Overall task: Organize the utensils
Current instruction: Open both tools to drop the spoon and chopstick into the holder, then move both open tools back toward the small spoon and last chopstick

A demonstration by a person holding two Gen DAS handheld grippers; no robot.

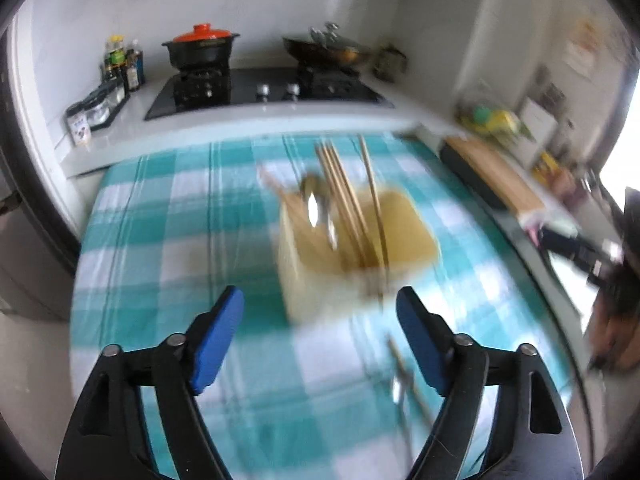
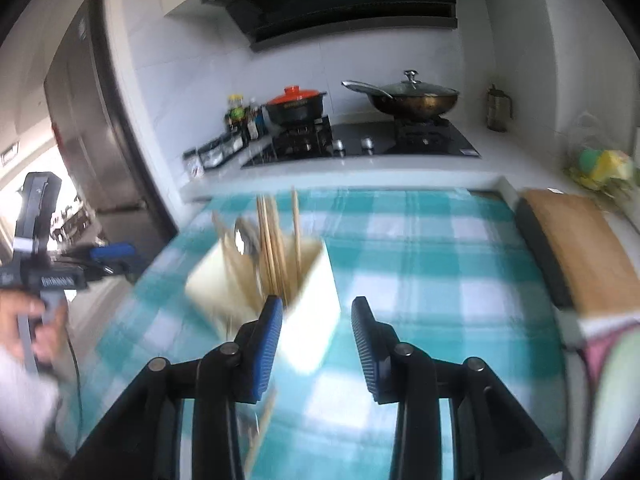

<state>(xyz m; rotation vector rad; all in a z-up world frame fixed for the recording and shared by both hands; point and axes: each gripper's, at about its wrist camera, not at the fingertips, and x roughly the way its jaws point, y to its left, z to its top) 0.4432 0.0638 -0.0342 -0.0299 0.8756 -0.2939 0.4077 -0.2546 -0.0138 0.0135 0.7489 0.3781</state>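
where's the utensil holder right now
The cream utensil holder stands on the teal checked tablecloth, ahead of the open left gripper, with chopsticks inside.

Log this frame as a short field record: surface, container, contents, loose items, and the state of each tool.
surface: teal checked tablecloth
container: cream utensil holder, standing on the cloth
contents: wooden chopsticks and a metal spoon, standing upright
loose items: a spoon and chopsticks lying on the cloth near the left tool; blurred
left tool: open, holding nothing
right tool: open, holding nothing, close to the holder
background: stove with orange-lidded pot and wok
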